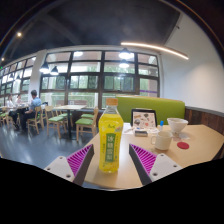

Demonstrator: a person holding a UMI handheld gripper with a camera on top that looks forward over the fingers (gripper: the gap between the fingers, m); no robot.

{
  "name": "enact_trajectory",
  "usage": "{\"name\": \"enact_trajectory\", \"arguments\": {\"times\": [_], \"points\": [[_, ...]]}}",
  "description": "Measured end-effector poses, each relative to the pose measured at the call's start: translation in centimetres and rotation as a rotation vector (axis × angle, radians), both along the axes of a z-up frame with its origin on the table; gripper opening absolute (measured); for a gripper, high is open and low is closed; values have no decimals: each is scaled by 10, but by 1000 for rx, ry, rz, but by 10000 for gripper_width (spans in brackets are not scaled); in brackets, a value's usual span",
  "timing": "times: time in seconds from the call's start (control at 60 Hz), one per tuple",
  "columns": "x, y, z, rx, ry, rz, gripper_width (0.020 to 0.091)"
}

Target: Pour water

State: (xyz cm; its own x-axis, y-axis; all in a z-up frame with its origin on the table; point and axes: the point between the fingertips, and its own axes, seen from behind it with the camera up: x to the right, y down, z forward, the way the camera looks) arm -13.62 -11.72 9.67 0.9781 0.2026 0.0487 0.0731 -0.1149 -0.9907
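Directly between the gripper's (111, 163) two spread pink-padded fingers (80, 160) stands one clear plastic bottle of yellow-green drink (110, 137) on the pale round table (195, 150), gaps at either side. Beyond sit two small white cups (162, 139), one white bowl (178, 126) and one red coaster (183, 146).

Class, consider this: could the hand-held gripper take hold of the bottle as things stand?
Probably yes. The bottle stands upright between the open fingers of the hand-held gripper, with nothing in the way; closing them should grip it.
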Motion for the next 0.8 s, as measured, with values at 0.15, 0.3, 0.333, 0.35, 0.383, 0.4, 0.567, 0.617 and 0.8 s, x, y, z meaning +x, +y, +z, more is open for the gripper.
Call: {"name": "enact_trajectory", "arguments": {"times": [0.15, 0.3, 0.333, 0.35, 0.383, 0.4, 0.567, 0.617, 0.8], "points": [[-13, 47, -6, 8, -38, -44, 802], [-16, 84, -12, 33, -36, -78, 698], [-17, 91, -14, 30, -37, -77, 564], [-17, 92, -17, 26, -40, -82, 497], [-20, 93, -19, 31, -37, -79, 456], [-21, 93, -19, 37, -37, -77, 439], [-20, 98, -22, 37, -22, -85, 278], [-19, 100, -22, 34, -15, -77, 276], [-21, 118, -23, -57, 114, -28, 276]]}}
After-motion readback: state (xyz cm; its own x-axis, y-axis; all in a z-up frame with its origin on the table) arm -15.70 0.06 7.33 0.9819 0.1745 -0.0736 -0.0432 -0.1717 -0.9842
